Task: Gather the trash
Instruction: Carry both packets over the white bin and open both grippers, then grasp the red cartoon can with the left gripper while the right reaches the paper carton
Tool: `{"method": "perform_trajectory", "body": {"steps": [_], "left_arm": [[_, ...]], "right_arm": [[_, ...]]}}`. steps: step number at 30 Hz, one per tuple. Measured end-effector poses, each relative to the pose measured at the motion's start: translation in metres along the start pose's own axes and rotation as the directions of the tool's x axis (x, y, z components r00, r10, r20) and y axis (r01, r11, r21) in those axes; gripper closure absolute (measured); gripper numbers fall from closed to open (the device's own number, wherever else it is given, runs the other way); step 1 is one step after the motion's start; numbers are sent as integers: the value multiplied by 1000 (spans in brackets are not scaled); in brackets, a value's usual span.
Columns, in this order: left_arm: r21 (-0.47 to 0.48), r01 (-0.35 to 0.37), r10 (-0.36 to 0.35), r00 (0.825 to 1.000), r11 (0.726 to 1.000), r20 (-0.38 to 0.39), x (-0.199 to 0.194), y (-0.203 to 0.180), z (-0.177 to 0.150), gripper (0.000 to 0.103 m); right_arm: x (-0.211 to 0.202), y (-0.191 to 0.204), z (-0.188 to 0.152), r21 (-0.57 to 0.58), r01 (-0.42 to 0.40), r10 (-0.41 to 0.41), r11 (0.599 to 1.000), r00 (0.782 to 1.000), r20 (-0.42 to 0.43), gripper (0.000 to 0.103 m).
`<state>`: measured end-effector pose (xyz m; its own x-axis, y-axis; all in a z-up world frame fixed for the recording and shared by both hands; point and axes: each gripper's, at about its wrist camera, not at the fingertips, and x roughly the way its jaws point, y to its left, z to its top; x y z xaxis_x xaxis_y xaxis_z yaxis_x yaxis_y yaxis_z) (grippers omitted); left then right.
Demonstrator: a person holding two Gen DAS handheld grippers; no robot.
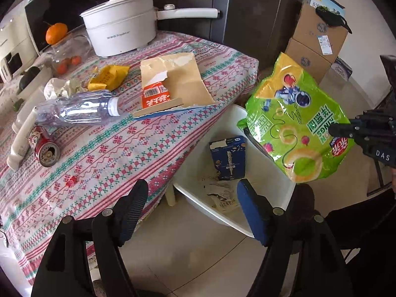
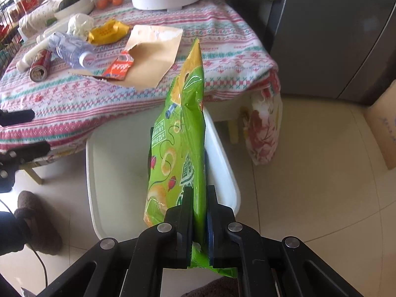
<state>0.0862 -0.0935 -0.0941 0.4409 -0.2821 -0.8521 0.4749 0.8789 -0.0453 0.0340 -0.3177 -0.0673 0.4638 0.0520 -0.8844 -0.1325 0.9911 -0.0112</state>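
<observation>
Right gripper [image 2: 199, 193] jaws clamped on green snack bag [image 2: 178, 143], hanging over white bin [image 2: 222, 153] beside the bench [image 1: 123, 148]. Left gripper [image 1: 193, 198] jaws open, empty. Drop step: next, release bag, then get bottle [image 1: 74, 109], can [image 1: 44, 146]

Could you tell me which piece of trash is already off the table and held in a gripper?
The green snack bag, clamped by the right gripper above the white bin; the bottle and can lie on the table.
</observation>
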Motion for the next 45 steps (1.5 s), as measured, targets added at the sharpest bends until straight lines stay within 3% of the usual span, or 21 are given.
{"method": "perform_trajectory", "body": {"steps": [5,7,8,15,25,34,45], "left_arm": [[-60,-16,16,1000,998,7,-8,20,0,20],[-77,-23,24,1000,997,12,-10,27,1,19],[-87,-27,28,1000,996,13,-12,31,1,19],[-202,-14,13,1000,979,-7,-19,67,-2,19],[-348,-73,79,997,935,3,-36,134,-6,19],[-493,-124,127,992,861,-27,-25,200,0,19],[-645,-144,159,987,750,-35,16,260,19,19]], "right_arm": [[7,5,4,19,-41,41,999,999,-3,88],[9,7,8,38,-64,64,997,998,-6,54],[8,8,9,45,-68,68,997,998,3,43],[5,24,21,24,-83,82,996,996,25,38],[8,41,50,28,-102,100,994,994,47,30],[14,51,88,45,-105,101,993,991,84,26],[44,57,125,57,-88,85,994,995,58,25]]}}
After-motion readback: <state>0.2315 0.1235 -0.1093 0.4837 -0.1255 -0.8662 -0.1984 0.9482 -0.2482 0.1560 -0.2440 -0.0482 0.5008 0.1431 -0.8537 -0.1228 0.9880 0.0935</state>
